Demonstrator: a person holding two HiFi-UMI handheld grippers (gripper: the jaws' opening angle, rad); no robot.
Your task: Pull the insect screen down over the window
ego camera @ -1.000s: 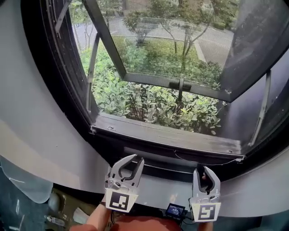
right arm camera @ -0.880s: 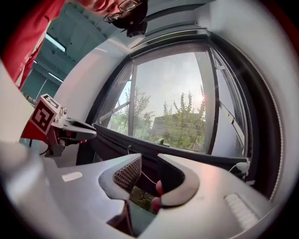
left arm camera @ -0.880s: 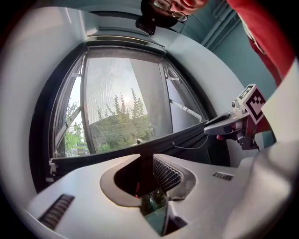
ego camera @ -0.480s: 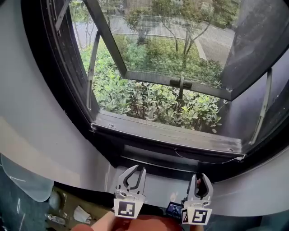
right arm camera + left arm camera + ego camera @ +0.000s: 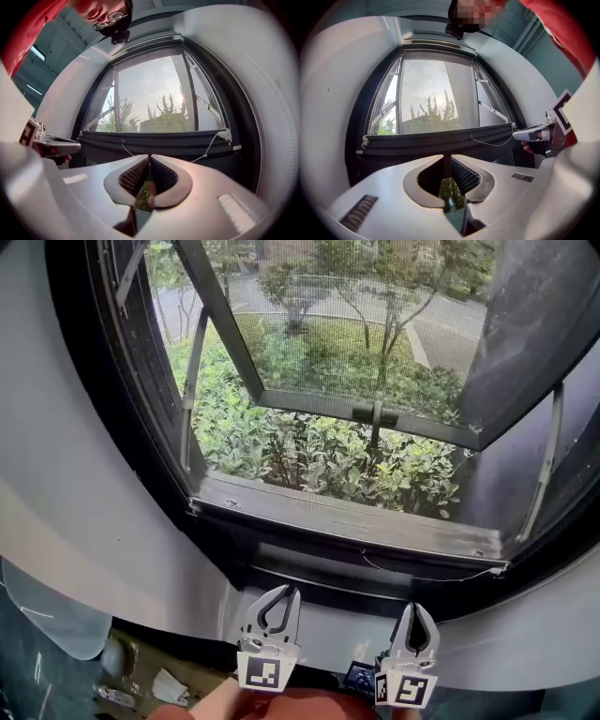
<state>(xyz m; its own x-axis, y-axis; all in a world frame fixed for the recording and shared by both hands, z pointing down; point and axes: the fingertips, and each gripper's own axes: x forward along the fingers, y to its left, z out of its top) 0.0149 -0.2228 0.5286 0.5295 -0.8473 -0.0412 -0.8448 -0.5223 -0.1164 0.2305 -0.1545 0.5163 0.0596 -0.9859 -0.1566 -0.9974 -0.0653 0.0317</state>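
Lowered, left claw [image 5: 284,591] sits closed, right claw [image 5: 413,607] just closed empty; only gripper views show window top [image 5: 436,44].

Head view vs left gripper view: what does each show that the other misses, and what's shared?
Head view only: the sash handle and a small lit screen at the bottom edge. Left gripper view only: the window's top edge and sky through it. Both: the dark bottom rail, the thin white cord by it, and the left gripper, jaws together, nothing between.
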